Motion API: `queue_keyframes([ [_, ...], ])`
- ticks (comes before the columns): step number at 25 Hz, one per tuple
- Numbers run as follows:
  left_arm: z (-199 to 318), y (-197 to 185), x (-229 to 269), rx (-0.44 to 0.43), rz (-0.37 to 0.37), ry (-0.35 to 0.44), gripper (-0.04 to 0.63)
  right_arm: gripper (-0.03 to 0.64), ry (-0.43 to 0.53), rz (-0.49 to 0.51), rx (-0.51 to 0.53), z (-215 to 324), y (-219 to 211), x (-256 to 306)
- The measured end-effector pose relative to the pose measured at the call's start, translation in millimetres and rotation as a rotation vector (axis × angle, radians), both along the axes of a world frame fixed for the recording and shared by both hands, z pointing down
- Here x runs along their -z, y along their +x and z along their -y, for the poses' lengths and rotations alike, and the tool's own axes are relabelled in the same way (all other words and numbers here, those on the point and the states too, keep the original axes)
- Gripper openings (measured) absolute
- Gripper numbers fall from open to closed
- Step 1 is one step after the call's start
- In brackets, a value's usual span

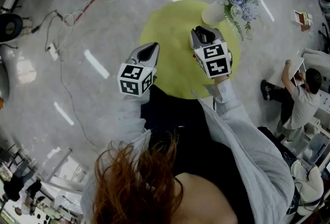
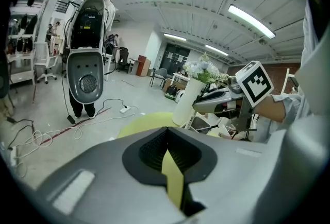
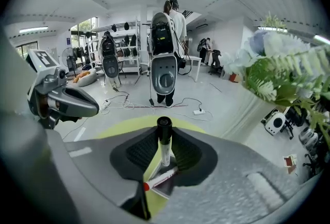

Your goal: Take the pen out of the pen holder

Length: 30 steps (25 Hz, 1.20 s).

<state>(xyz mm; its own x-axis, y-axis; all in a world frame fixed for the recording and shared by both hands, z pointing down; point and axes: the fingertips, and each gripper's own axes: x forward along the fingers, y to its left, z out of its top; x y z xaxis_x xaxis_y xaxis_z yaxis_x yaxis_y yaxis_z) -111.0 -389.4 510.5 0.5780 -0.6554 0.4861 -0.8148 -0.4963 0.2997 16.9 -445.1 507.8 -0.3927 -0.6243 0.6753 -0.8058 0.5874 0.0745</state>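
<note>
Gripping pen (image 3: 164,147) upright in right claw (image 3: 164,135); black cap (image 3: 164,126) up

Flower vase (image 1: 213,13) blocks the yellow table (image 1: 165,27) at far right; left open.

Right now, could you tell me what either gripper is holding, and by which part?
Right gripper pinches a pen by its white barrel; left gripper holds nothing.

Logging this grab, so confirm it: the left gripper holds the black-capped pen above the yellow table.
Wrong gripper: the right gripper holds the black-capped pen above the yellow table; the left gripper holds nothing. The right gripper view shows the pen between its jaws.
</note>
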Motion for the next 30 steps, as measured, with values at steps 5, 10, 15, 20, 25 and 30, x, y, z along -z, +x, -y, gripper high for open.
queue_keyframes([
  [5,-15,4,9,0.02,0.002,0.023,0.019,0.081,0.074,0.026,-0.007,-11,4,19],
  [10,-27,10,20,0.035,0.003,0.054,0.018,0.081,0.166,0.07,-0.026,-17,13,44],
  [15,-36,13,29,0.05,-0.012,0.076,0.018,0.081,0.217,0.121,-0.026,-26,15,64],
  [20,-47,18,41,0.056,-0.027,0.105,0.018,0.081,0.254,0.174,-0.027,-45,22,86],
  [25,-54,23,55,0.056,-0.044,0.143,0.019,0.081,0.293,0.203,-0.027,-69,33,106],
  [30,-63,41,68,0.043,-0.068,0.183,0.018,0.081,0.324,0.249,-0.061,-93,62,120],
])
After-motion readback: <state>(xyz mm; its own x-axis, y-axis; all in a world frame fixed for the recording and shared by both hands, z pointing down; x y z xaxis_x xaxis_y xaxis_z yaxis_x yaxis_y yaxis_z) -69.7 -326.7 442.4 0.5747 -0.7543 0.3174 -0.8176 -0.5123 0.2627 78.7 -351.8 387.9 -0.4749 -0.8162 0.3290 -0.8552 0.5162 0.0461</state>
